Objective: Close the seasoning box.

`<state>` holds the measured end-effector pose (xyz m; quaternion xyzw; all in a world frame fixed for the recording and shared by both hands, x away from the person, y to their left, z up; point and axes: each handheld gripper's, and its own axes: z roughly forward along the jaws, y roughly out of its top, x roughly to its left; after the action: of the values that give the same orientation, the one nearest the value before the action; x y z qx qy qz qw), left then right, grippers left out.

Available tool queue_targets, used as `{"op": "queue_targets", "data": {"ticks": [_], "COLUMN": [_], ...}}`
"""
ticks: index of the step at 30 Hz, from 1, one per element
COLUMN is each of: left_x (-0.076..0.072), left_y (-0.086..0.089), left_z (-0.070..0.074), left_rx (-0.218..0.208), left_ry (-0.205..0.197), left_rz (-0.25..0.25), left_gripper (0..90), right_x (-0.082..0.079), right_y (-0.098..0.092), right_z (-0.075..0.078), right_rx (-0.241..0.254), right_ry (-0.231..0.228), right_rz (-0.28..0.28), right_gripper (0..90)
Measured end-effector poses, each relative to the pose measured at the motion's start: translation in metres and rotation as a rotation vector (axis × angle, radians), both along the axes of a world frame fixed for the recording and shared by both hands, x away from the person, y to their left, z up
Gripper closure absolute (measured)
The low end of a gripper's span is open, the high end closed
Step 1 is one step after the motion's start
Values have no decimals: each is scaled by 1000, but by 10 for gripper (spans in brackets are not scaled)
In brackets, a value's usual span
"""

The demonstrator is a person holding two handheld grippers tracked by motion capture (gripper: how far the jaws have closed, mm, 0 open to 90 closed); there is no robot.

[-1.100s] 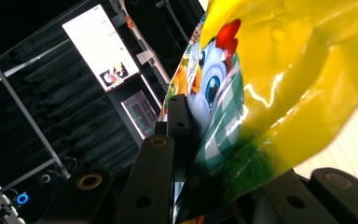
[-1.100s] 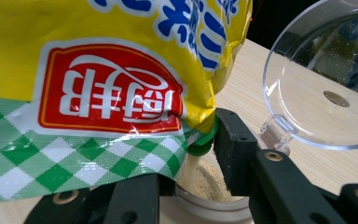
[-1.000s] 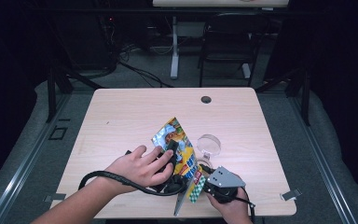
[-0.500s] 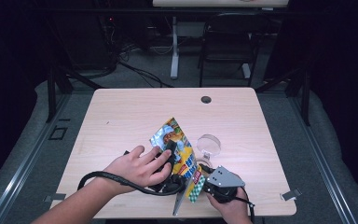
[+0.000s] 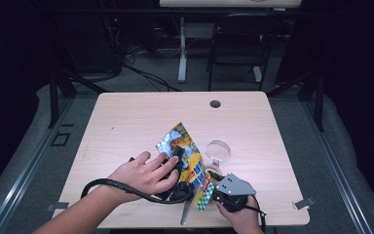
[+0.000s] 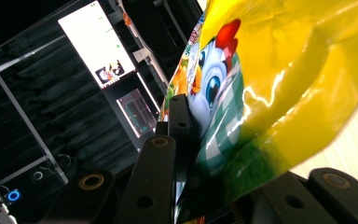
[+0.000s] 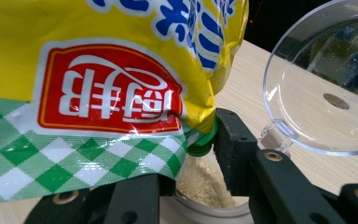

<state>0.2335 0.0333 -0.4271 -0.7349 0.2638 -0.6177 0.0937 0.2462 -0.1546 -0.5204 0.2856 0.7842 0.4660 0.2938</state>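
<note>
A yellow seasoning bag (image 5: 187, 151) with a cartoon chicken and a green check band stands tilted near the table's front edge. My left gripper (image 5: 181, 158) is shut on it; in the left gripper view the bag (image 6: 279, 84) is pinched between the jaws (image 6: 223, 154). The bag's lower corner (image 7: 98, 70) hangs over a small jar (image 7: 205, 186) of beige granules. My right gripper (image 7: 196, 168) is shut on that jar, its left jaw hidden behind the bag. The jar's clear hinged lid (image 7: 307, 93) stands flipped open, seen also as the lid (image 5: 217, 150) beside the right gripper (image 5: 214, 187).
The wooden table (image 5: 126, 122) has a cable hole (image 5: 215, 104) near its far edge. A black cable (image 5: 126, 187) loops over the left forearm. A chair (image 5: 238, 39) and desk legs stand on the floor beyond the table.
</note>
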Motion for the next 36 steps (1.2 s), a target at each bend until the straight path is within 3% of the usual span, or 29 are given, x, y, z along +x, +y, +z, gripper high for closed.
{"op": "queue_targets", "data": {"ticks": [4, 7, 10, 11, 12, 14, 16, 25, 26, 27, 29, 30, 31, 36], "left_x": [1, 1, 1, 1, 2, 2, 2, 4, 5, 5, 6, 6, 6, 7], "left_y": [1, 2, 5, 5, 6, 6, 7, 13, 14, 15, 16, 18, 17, 20], "left_z": [0, -1, -3, -2, -3, -2, -3, -9, -9, -9, -9, -11, -11, -14], "left_rx": [-24, -10, -40, -22, -55, -37, -45, -104, -106, -109, -113, -131, -119, -133], "left_ry": [13, 11, 28, 18, 37, 30, 36, 71, 71, 75, 83, 101, 79, 119], "left_rz": [-3, 6, 8, 12, 13, 26, 34, 51, 52, 54, 59, 72, 54, 88], "left_gripper": [840, 840, 842, 843, 842, 842, 842, 843, 844, 843, 844, 844, 844, 844], "right_x": [0, 0, 1, 1, 1, 1, 1, 1, 0, 1, 0, 1, 1, 2], "right_y": [0, 1, 1, 1, 1, 1, 1, 2, 1, 2, 2, 3, 3, 4], "right_z": [0, 0, 0, 0, 0, 0, 0, -1, 1, 0, 1, 0, 0, -1], "right_rx": [3, 0, 0, -1, 2, 4, 4, -5, -29, -7, -29, -8, -13, -21], "right_ry": [1, -1, -5, -6, -6, -6, -7, -6, 12, -9, 0, -15, -17, -15], "right_rz": [-1, 1, 0, -1, -1, -3, -6, -5, -4, -3, -9, -4, -5, 0], "right_gripper": [707, 707, 707, 707, 707, 708, 708, 710, 710, 710, 711, 711, 711, 711]}}
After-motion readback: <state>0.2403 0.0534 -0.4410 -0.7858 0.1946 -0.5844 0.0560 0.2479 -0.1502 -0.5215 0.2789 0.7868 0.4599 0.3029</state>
